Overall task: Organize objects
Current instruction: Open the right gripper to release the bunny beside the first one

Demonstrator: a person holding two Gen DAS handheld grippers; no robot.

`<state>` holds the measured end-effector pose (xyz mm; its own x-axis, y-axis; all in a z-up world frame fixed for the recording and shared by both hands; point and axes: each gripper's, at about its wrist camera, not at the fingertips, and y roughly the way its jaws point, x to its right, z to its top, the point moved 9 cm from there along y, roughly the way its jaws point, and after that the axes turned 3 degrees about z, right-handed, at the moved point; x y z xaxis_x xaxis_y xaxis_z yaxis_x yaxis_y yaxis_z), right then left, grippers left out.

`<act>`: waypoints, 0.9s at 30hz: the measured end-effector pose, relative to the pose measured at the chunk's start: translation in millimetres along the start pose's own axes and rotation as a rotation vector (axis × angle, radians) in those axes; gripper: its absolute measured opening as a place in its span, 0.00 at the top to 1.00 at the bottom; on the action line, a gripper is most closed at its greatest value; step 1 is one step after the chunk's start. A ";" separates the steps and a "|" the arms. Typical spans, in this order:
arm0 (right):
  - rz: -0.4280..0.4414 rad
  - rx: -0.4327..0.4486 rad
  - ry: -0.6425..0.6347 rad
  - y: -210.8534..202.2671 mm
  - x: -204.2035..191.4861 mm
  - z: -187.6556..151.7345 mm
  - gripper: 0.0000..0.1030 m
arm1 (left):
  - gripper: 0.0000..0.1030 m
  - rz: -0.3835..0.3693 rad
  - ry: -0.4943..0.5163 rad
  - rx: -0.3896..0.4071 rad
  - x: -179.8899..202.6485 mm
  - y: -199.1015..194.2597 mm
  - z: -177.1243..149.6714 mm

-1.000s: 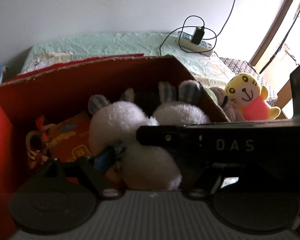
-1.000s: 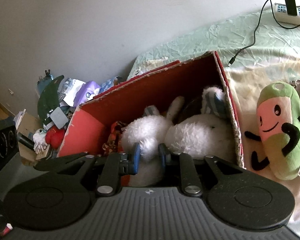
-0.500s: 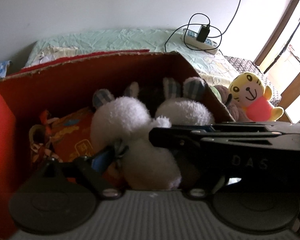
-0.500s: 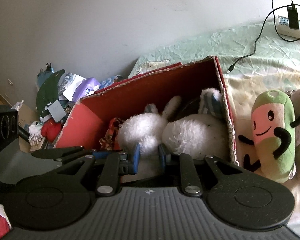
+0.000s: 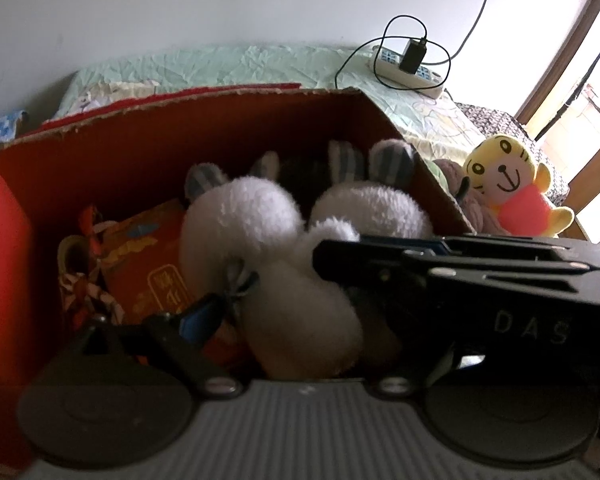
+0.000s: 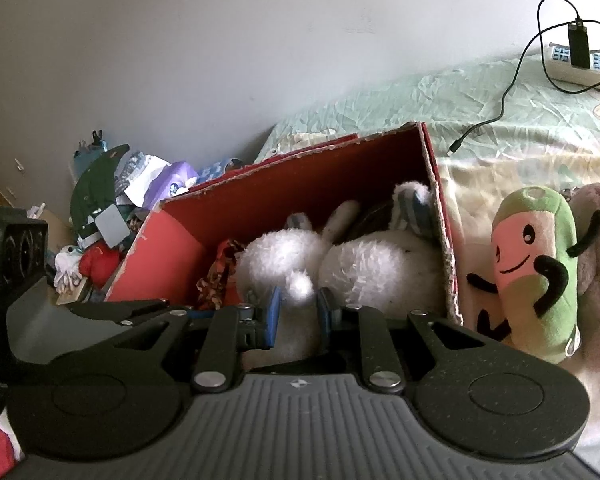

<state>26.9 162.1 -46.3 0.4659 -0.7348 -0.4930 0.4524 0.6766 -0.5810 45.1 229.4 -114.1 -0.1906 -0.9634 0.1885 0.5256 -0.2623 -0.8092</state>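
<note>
Bed (image 6: 500,128) | R gripper (image 6: 298,312) pinching white plush (image 6: 300,292) over red box (image 6: 300,184) | L gripper (image 5: 284,320) spread, straddling plush

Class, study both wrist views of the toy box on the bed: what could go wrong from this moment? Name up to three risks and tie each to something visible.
1. The right gripper pinches only a small tuft of the white plush rabbit; lifting may let it slip out.
2. The red cardboard box looks crowded, so pulling one rabbit may drag the red pouch or the second rabbit along.
3. The left gripper sits close under the right one; they might collide.
</note>
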 end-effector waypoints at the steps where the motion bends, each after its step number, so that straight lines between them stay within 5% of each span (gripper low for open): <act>1: 0.001 0.000 0.000 0.0 0.1 0.2 0.80 | 0.15 0.001 -0.001 0.000 0.2 0.1 0.1; 27: 0.041 0.000 0.017 -8.3 -0.6 -2.5 0.80 | 0.15 0.032 -0.016 0.007 -1.7 -7.6 -0.2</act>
<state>20.9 156.9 -42.8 0.4711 -0.7073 -0.5271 0.4330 0.7060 -0.5604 41.3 233.0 -108.3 -0.1606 -0.9721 0.1711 0.5369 -0.2315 -0.8113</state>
